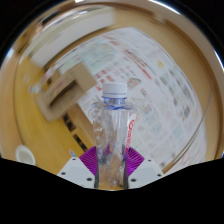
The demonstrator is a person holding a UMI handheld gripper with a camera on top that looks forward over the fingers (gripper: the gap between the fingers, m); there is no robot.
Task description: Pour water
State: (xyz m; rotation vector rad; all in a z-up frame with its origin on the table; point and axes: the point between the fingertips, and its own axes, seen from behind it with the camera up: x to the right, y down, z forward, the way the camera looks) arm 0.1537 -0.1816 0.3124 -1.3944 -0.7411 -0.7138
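A clear plastic water bottle (113,130) with a pale blue cap (116,95) stands upright between my fingers. My gripper (112,166) is shut on the bottle's lower body, with the purple pads (92,161) pressing on both sides. The bottle's base is hidden down between the fingers. Behind it the scene is smeared by motion.
A wooden table top (40,140) lies beyond the bottle. A large printed paper sheet (165,85) covers its far right part. A pale boxy object (65,88) sits to the left, too blurred to name.
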